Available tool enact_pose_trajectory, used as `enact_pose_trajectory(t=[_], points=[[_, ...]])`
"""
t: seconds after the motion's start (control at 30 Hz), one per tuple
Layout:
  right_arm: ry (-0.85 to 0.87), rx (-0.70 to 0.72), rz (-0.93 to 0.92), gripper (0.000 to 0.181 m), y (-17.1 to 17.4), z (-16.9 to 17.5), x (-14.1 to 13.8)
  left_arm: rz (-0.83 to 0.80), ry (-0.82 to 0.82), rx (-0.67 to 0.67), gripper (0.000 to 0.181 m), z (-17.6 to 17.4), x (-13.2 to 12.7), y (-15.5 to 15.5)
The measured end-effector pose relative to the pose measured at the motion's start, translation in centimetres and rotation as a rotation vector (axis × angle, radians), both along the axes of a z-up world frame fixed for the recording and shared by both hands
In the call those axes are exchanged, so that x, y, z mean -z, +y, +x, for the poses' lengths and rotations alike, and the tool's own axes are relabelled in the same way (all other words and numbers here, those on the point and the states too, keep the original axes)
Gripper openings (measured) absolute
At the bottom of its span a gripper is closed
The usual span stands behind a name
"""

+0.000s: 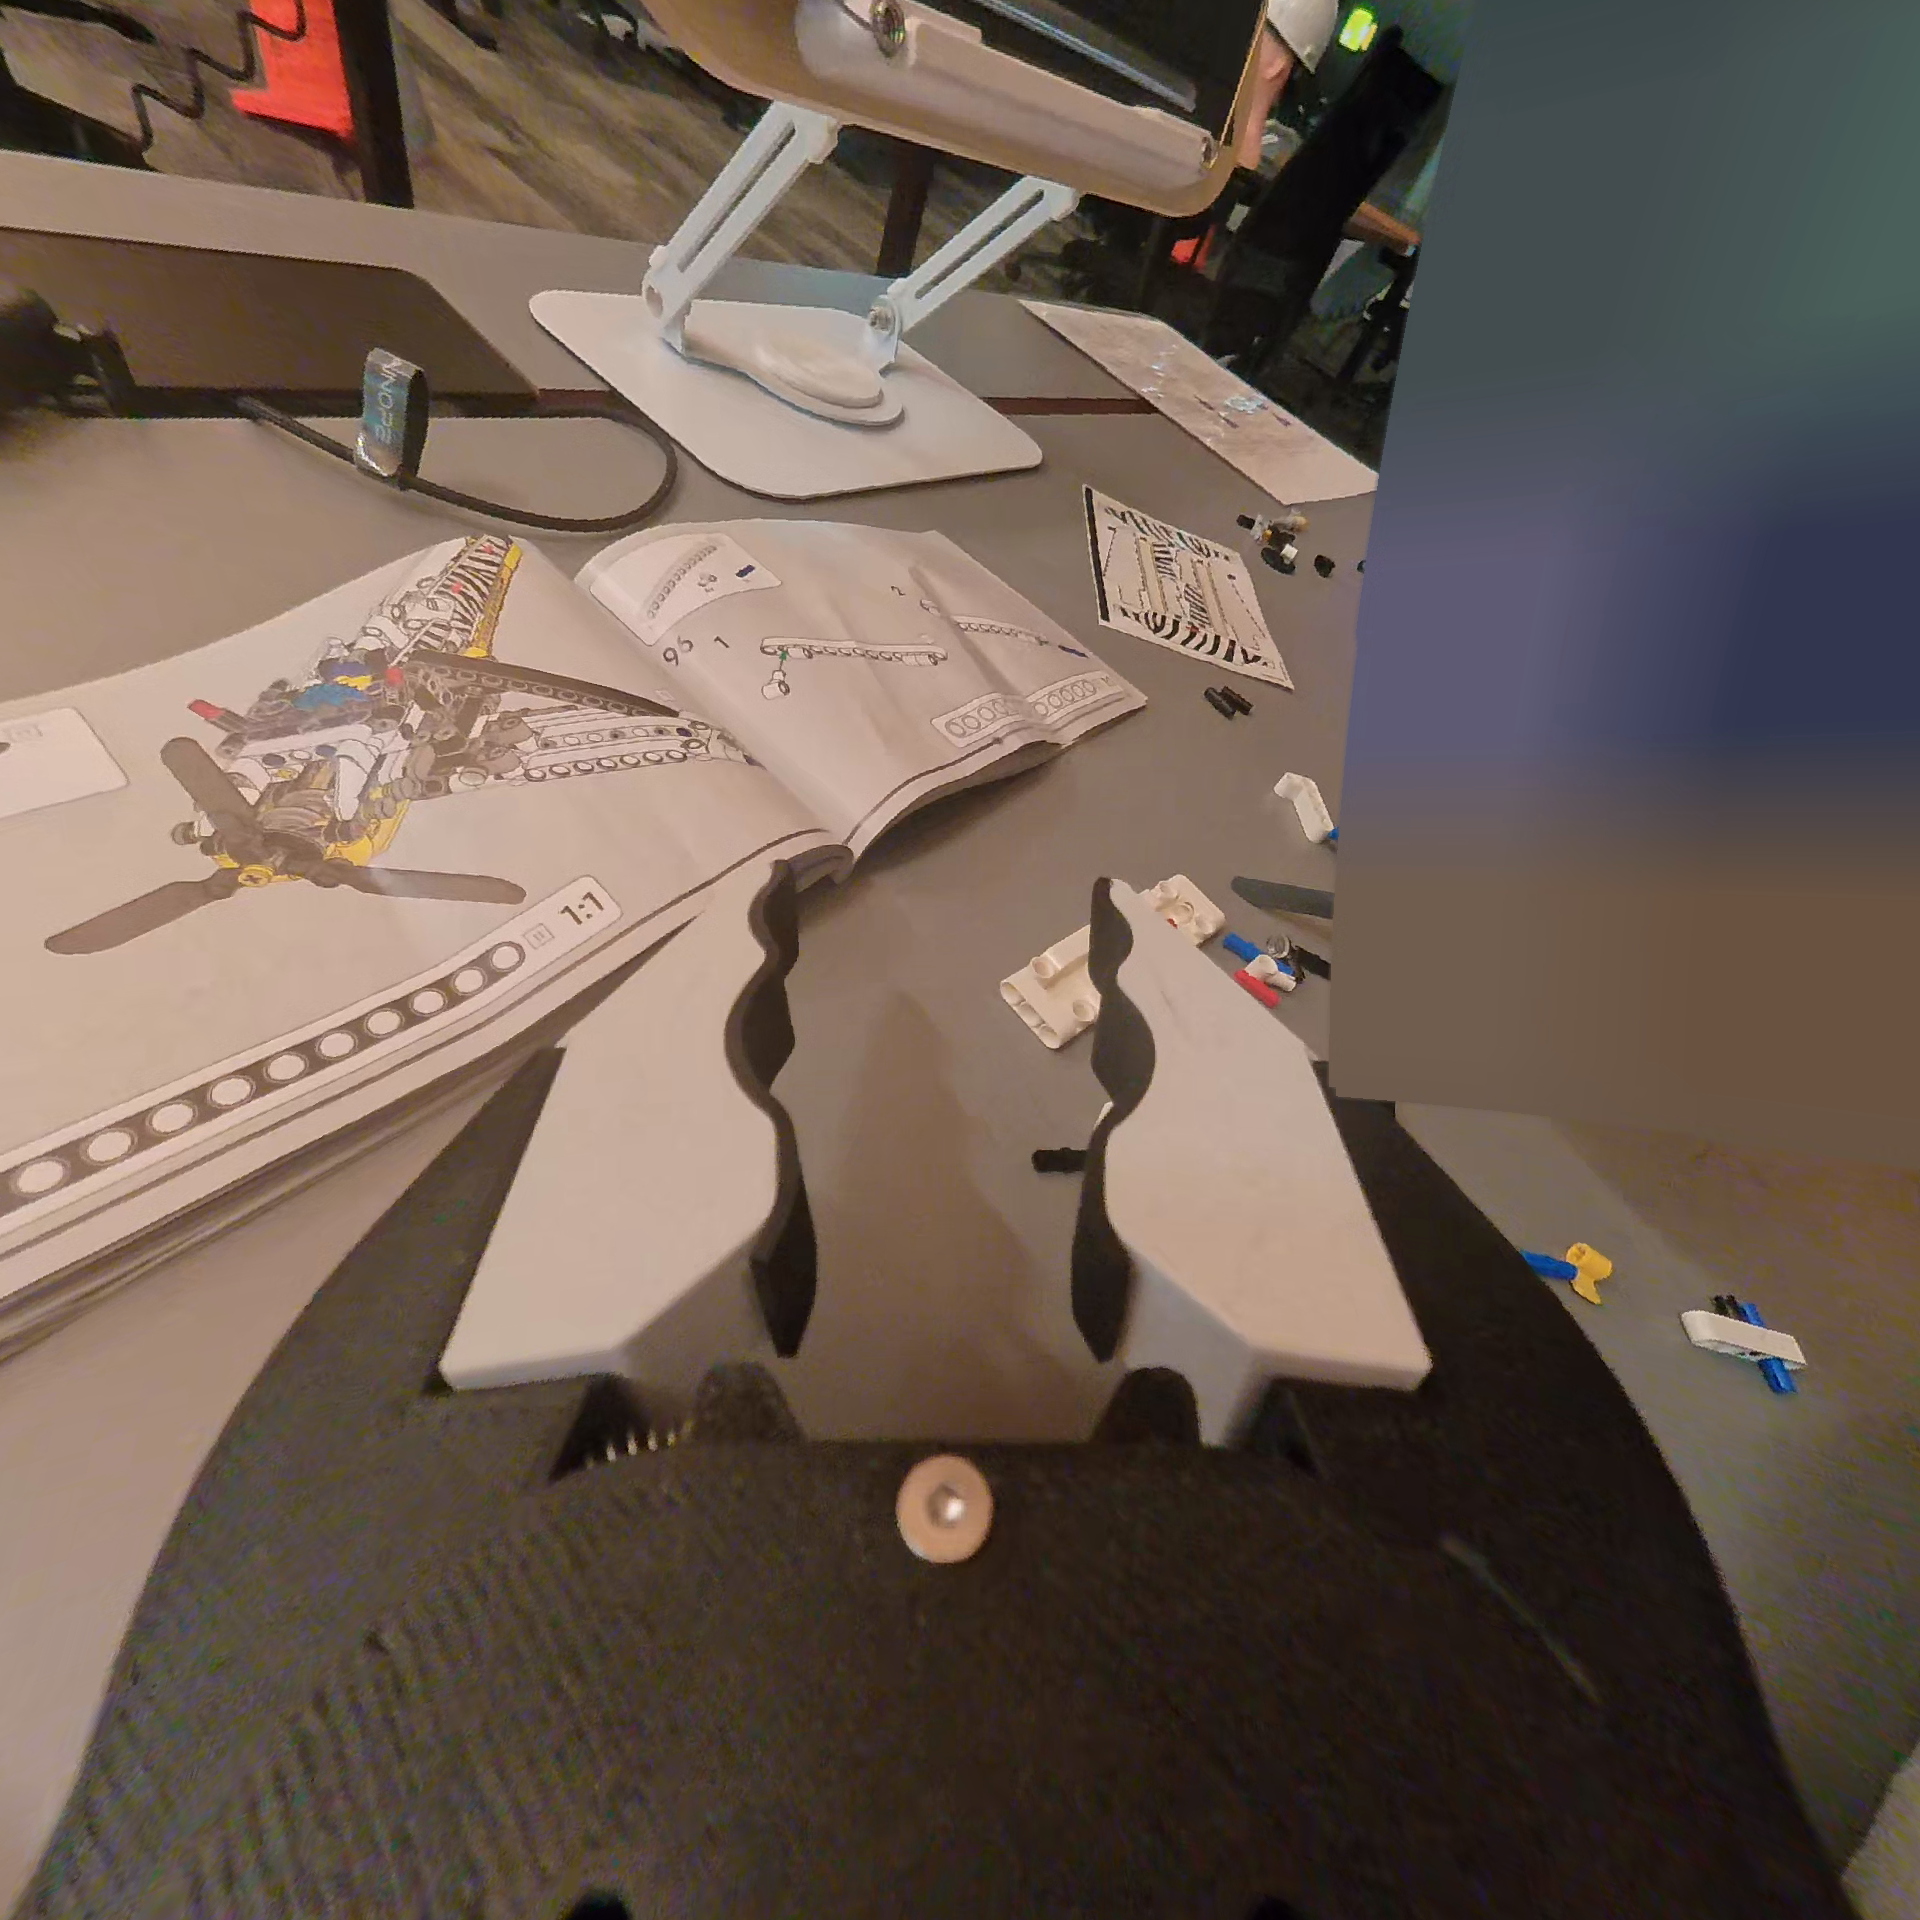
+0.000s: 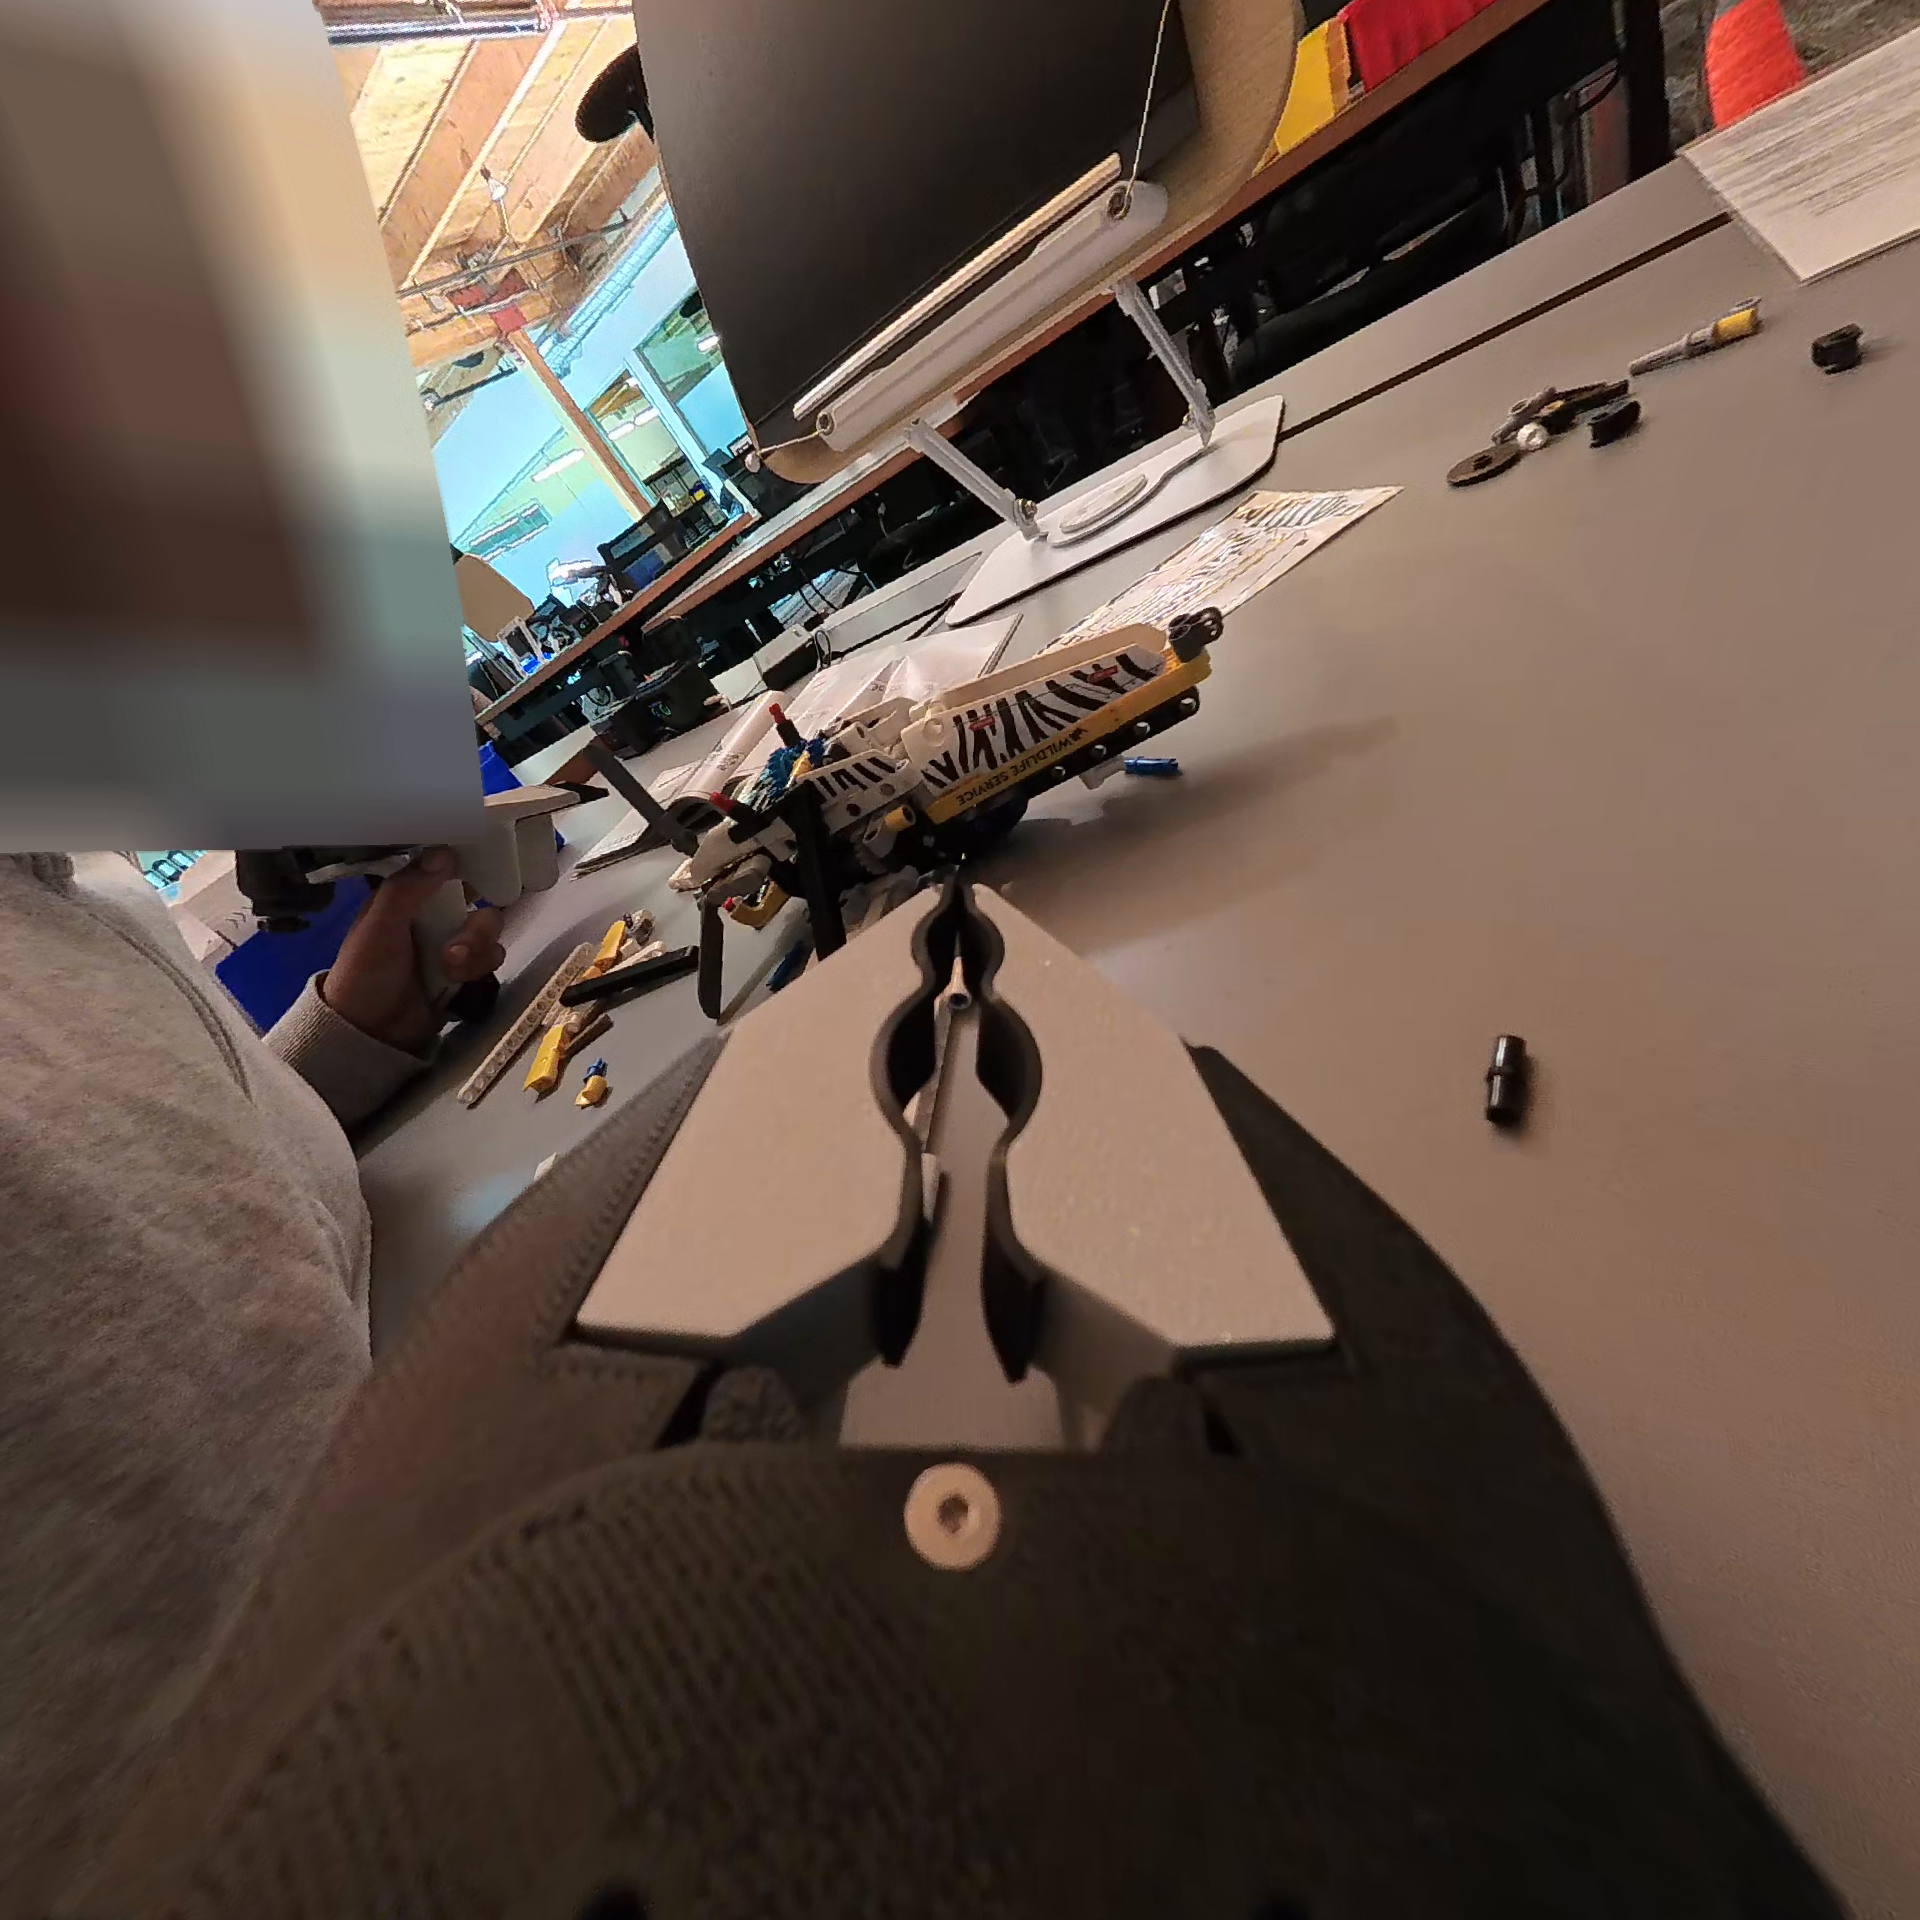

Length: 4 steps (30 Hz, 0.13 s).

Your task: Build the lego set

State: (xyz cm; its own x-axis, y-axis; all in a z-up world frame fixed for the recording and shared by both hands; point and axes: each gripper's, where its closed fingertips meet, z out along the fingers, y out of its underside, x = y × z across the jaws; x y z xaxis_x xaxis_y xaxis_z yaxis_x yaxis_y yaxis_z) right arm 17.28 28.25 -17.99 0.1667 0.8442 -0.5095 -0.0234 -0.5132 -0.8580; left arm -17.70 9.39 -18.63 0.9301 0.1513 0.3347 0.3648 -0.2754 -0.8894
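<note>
In the right wrist view, the part-built lego plane (image 2: pixel 997 738), white with zebra stripes and yellow trim, lies on the grey table (image 2: pixel 1455 831) just beyond my right gripper (image 2: pixel 954 899). The right gripper is shut on a thin grey rod-like lego piece (image 2: pixel 952 1006) that runs back between the jaws. My left gripper (image 1: pixel 940 894) is open and empty, low over the table beside the open instruction booklet (image 1: pixel 416 790). White lego pieces (image 1: pixel 1049 997) lie by its right finger, and a black pin (image 1: pixel 1051 1158) lies between the fingers. The left gripper (image 2: pixel 520 831), held by a hand, also shows in the right wrist view.
A monitor on a white stand (image 1: pixel 790 395) is at the back, and a sticker sheet (image 1: pixel 1184 603) lies to its right. Loose pieces lie around: a yellow-blue part (image 1: pixel 1579 1270), a white beam with blue pins (image 1: pixel 1745 1340), beams (image 2: pixel 582 1018), a black pin (image 2: pixel 1507 1078) and black parts (image 2: pixel 1538 426). A grey sleeve (image 2: pixel 156 1195) is at left. The grippers' ends are close to 40 cm from one another.
</note>
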Motion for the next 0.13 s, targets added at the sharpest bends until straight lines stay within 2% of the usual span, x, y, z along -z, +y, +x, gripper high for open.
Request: enact_pose_trajectory(t=[0.03, 0.13], points=[[0.000, 0.000, 0.000, 0.000, 0.00, 0.00, 0.00, 0.000, -0.002, -0.001, 0.055, -0.02, -0.01, -0.01], [0.000, 0.000, 0.000, 0.000, 0.00, -0.01, 0.01, 0.000, -0.005, 0.000, 0.055, -0.04, 0.02, 0.00]])
